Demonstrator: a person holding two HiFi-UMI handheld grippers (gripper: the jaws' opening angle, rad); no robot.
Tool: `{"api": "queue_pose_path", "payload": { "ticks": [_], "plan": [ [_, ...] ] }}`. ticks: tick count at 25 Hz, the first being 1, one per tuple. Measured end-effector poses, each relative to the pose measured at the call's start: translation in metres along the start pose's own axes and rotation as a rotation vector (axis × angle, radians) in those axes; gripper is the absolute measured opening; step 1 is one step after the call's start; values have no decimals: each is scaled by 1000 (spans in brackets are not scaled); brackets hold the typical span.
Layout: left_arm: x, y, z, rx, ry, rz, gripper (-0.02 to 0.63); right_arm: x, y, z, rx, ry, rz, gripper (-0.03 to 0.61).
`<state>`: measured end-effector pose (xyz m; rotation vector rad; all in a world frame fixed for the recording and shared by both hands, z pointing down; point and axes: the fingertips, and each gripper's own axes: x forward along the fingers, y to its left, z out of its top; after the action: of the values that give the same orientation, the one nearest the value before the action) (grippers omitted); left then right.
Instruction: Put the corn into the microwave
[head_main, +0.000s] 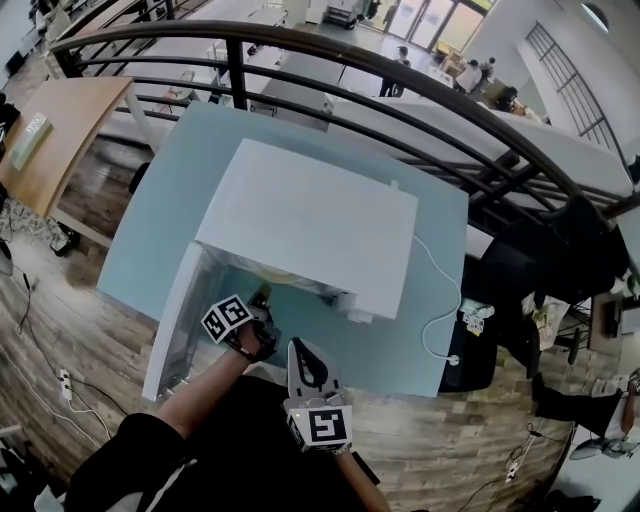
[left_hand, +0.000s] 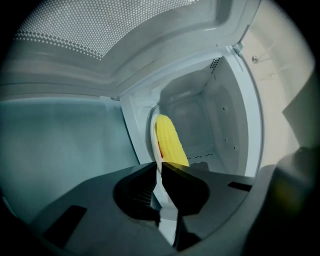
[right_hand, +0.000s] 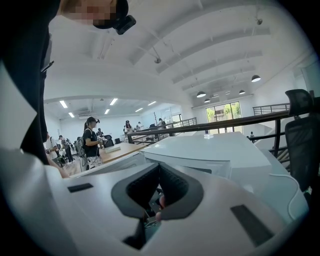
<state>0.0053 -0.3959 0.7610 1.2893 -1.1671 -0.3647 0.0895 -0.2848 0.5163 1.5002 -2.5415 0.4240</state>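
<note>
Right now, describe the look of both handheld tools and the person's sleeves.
The left tool has a dark grey moulded shell, ribbed black inside; the right tool has a pale grey shell with black inner faces. Each carries a cube with black-and-white square markers. The person wears a black short-sleeved top.
</note>
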Motion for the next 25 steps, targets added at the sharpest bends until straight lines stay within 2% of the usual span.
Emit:
{"api": "queue_pose_path", "payload": {
  "ticks": [3, 4, 8, 14, 18, 21, 25],
  "plan": [
    [-13, -7, -6, 53, 30, -17, 25, -1, 1, 1, 1, -4, 8, 9],
    [-17, -11, -8, 82, 42, -25, 3, -2, 2, 1, 2, -4, 11, 9],
    [-37, -40, -25, 200, 116, -96, 3, -2, 2, -1, 28, -7, 17, 9],
    [-67, -84, -43, 473, 170, -196, 3, -5, 0, 2, 39, -21, 14, 9],
    [-92, -120, -35, 701, 110, -252, 3, -6, -3, 4, 50, -28, 6, 9],
    [-113, -142, -22, 873, 36, -254, 3, -4, -6, 5, 74, -42, 1, 9],
    [-138, -162, -8, 1039, -61, -254, 3, -2, -8, 6, 83, -62, -15, 9]
  ]
}}
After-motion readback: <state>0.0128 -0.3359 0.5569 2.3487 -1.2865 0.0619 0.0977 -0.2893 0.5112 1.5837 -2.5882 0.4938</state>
